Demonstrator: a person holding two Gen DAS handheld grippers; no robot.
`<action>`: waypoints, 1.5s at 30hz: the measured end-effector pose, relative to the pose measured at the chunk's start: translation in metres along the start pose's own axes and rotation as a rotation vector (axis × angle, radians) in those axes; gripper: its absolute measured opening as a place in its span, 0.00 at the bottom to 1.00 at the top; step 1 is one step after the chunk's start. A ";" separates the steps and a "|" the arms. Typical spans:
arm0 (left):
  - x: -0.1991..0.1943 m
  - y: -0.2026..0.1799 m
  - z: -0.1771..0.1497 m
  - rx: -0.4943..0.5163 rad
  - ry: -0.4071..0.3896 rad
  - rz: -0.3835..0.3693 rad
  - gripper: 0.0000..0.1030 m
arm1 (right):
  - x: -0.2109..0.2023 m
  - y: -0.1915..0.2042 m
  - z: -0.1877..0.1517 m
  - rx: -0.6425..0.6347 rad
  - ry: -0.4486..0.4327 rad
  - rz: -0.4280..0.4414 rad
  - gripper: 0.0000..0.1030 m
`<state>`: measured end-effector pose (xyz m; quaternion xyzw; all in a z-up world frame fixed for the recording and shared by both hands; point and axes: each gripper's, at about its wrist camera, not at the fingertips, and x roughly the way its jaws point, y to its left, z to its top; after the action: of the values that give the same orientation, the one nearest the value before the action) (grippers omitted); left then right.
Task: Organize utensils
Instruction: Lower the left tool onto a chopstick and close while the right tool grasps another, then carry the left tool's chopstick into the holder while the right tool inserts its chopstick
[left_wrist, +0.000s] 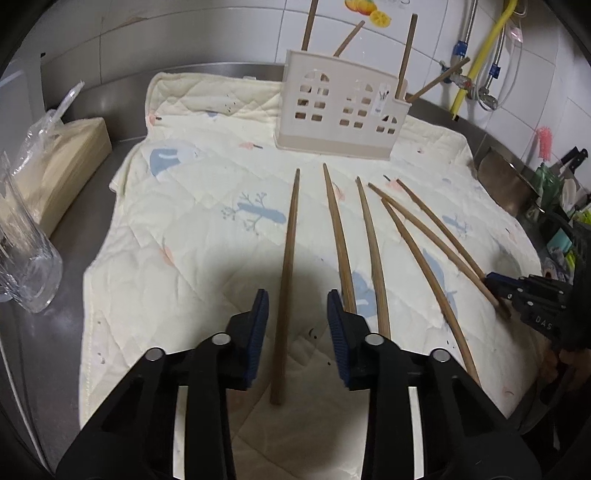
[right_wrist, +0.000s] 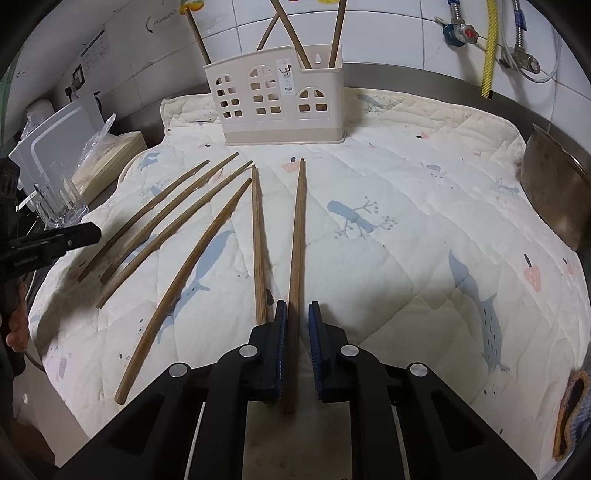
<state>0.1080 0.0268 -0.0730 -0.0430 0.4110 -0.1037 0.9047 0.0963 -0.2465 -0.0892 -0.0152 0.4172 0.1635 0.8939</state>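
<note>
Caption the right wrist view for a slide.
Right tool closes around one chopstick on the quilted mat, five more beside it, holder behind.

I count six brown wooden chopsticks (right_wrist: 258, 240) lying flat on the quilted mat, fanned out, tips toward the cream plastic holder (right_wrist: 280, 99), which stands upright behind them with four more sticks inside
</note>
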 end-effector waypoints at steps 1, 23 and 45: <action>0.002 0.000 -0.001 -0.001 0.003 -0.003 0.25 | 0.000 0.000 0.000 -0.001 -0.001 -0.002 0.09; 0.019 0.005 -0.007 -0.018 0.027 0.043 0.07 | -0.001 0.001 -0.004 -0.003 -0.013 -0.012 0.06; -0.038 -0.018 0.050 0.086 -0.132 0.015 0.05 | -0.066 -0.001 0.053 -0.064 -0.221 -0.032 0.06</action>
<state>0.1186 0.0172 -0.0098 -0.0078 0.3458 -0.1113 0.9317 0.0966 -0.2570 -0.0051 -0.0323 0.3105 0.1633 0.9359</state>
